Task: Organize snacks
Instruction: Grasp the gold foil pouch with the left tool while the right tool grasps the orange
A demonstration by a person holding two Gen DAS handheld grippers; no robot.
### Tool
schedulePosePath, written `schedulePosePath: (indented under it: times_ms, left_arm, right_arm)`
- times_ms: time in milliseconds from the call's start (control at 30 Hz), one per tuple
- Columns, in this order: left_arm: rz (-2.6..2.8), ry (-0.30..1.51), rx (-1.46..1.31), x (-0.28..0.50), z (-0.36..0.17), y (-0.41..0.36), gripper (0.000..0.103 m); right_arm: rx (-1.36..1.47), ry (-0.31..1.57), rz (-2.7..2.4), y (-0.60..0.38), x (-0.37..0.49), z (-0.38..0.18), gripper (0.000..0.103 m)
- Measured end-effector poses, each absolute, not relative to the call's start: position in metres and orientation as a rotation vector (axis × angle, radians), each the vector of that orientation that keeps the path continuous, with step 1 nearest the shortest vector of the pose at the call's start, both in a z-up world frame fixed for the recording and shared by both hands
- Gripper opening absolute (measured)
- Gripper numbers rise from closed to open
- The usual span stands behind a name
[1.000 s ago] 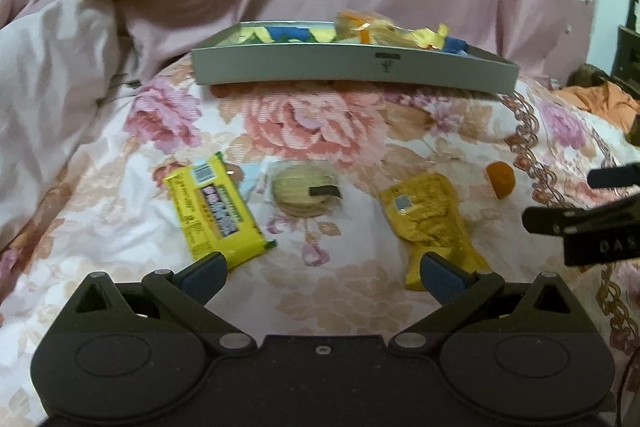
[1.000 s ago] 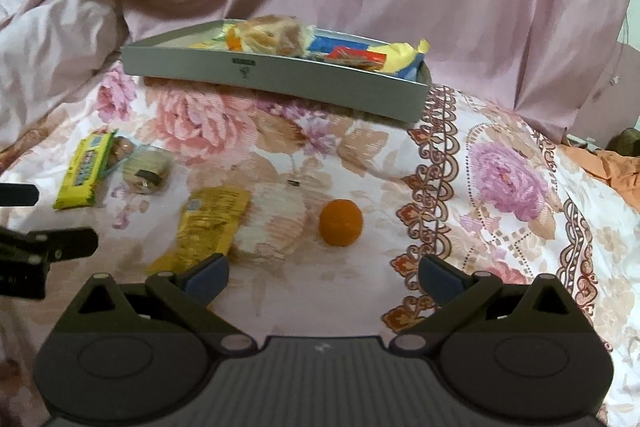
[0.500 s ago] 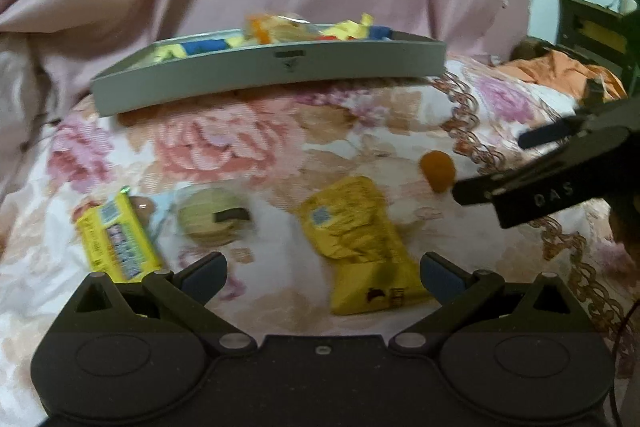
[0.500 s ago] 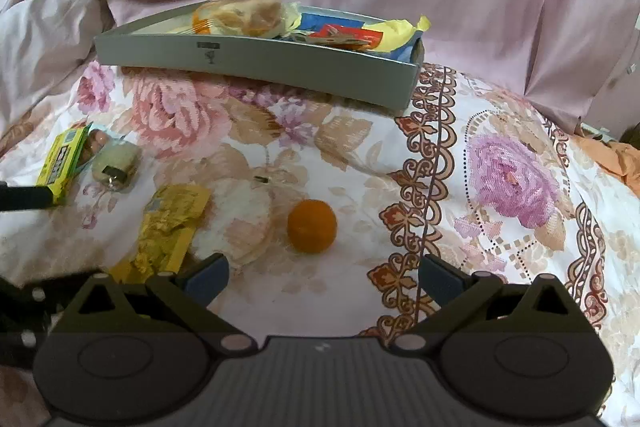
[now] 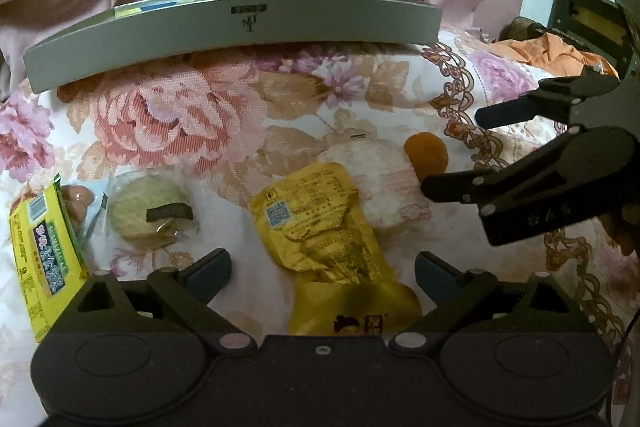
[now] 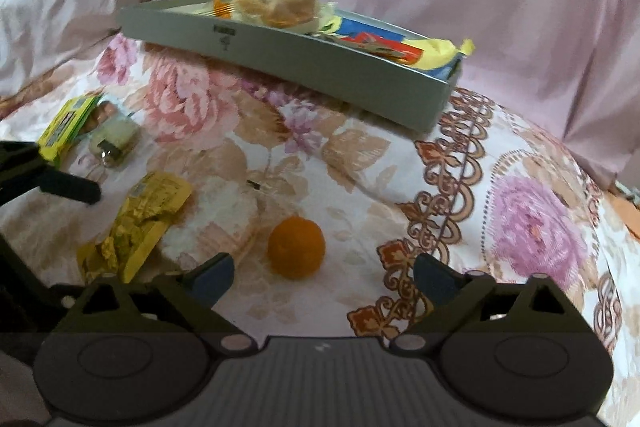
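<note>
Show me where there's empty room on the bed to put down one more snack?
The widest bare patch is the flowered cover right of the orange ball, below the grey tray's corner. A bare strip also runs between the tray and the snacks. It is crowded by the yellow pouch, round cake and yellow-green packet.

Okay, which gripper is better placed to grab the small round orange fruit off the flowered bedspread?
Right. The small round orange fruit lies just ahead of the right gripper, nearly between its closing jaws, untouched. The left gripper, also closing, is lined up on the crinkled yellow foil pouch instead.
</note>
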State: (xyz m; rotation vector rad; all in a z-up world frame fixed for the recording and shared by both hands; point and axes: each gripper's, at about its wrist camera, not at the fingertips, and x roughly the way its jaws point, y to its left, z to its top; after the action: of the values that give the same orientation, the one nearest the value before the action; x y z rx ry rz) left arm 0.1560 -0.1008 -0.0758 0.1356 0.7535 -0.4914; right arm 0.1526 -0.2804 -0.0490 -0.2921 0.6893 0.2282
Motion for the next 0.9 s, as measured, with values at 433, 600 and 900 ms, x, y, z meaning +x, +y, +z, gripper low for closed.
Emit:
schedulePosePath:
  times_ms: [433,600,900]
  left_arm:
    - [-0.434,0.775,0.117,0.164,-0.073,-0.093,0.066]
    - [-0.423,0.768,0.125,0.162,-0.073,-0.093,0.062]
    - [-0.407,0.761,0.098,0.163,-0.074,-0.088,0.05]
  right_arm:
    - [-0.26,0.74,0.27,-0.278,0.169,-0.063,0.067]
    - [-0.222,0.729,0.265,-0.279,0.171,-0.063,0.062]
    - [-0.169,0.735,0.295,-0.277,0.172,-0.062,0.037]
